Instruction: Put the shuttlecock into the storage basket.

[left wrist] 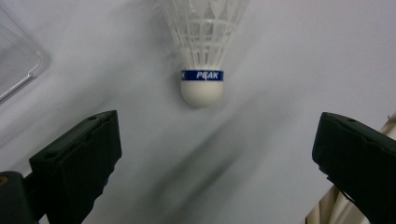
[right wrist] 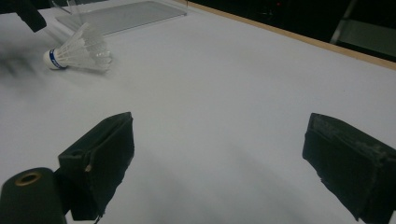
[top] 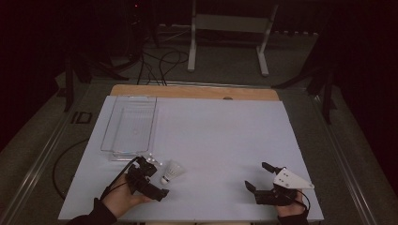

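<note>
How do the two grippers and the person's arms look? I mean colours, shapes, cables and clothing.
Both grippers are black. The left gripper has two blocky black jaws and a thin black cable trailing back along the hand. The right gripper has the same two jaws, and it carries a pale grey three-cornered plate on top. A dark sleeve covers the left forearm.

The right tool (right wrist: 217,154) hangs over the white counter (right wrist: 224,84), jaws spread wide with nothing between. Far off lies a shuttlecock (right wrist: 77,50), near a clear tray (right wrist: 121,14).
</note>
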### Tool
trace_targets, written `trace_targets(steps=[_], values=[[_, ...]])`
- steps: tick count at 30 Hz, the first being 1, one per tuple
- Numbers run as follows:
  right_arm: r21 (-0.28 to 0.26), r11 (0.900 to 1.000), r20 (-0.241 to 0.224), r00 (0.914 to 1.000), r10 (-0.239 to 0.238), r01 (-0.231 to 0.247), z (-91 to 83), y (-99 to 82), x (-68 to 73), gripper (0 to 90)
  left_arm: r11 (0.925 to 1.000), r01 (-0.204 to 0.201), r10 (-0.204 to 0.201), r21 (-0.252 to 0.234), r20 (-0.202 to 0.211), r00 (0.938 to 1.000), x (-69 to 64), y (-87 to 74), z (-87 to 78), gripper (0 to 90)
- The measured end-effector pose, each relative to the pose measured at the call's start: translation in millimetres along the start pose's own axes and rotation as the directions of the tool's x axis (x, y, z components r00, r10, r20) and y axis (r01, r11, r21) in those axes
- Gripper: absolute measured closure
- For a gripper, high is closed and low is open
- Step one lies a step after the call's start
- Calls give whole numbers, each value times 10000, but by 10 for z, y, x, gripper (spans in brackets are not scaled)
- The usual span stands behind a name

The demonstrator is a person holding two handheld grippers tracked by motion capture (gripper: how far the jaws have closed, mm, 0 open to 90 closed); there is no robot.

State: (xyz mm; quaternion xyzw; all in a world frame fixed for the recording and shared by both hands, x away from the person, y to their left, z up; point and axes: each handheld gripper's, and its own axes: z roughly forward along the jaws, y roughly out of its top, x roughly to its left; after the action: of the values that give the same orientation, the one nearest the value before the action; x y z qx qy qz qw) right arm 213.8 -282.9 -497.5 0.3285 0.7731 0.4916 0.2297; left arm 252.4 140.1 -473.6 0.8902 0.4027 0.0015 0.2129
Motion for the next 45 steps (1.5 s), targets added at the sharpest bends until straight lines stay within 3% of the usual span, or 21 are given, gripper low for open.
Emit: trace_targets(steps=[8,11,16,23,28,34,38,45], values=[[-1,10000,-19,10000,26,-26,4,-1,1,89,9997,-162,160,189,136,9998,20,57,42,72],[4,10000,-33,10000,34,-34,3,-1,0,89,9992,-267,265,287,69,9996,17,88,58,155],[-5,10000,-42,10000,44,-44,1,-1,-4,89,9979,-396,398,509,-21,9992,14,133,101,182],[-8,10000,-91,9999,62,-62,-4,-1,-6,89,9966,-610,606,562,88,9981,24,176,155,288],[-3,10000,-117,9999,70,-70,1,-1,-6,89,9954,-737,739,613,-15,9973,20,202,182,397],[-8,10000,-112,9999,68,-68,2,-3,-8,89,9918,-953,972,852,-176,9951,8,229,225,438],[5,10000,-132,9999,78,-78,5,-4,-9,90,9888,-1092,1119,1014,-218,9935,-9,246,249,532],[20,10000,-116,9999,69,-69,3,-3,-9,90,9867,-1126,1169,1168,-307,9927,-11,264,285,609]])
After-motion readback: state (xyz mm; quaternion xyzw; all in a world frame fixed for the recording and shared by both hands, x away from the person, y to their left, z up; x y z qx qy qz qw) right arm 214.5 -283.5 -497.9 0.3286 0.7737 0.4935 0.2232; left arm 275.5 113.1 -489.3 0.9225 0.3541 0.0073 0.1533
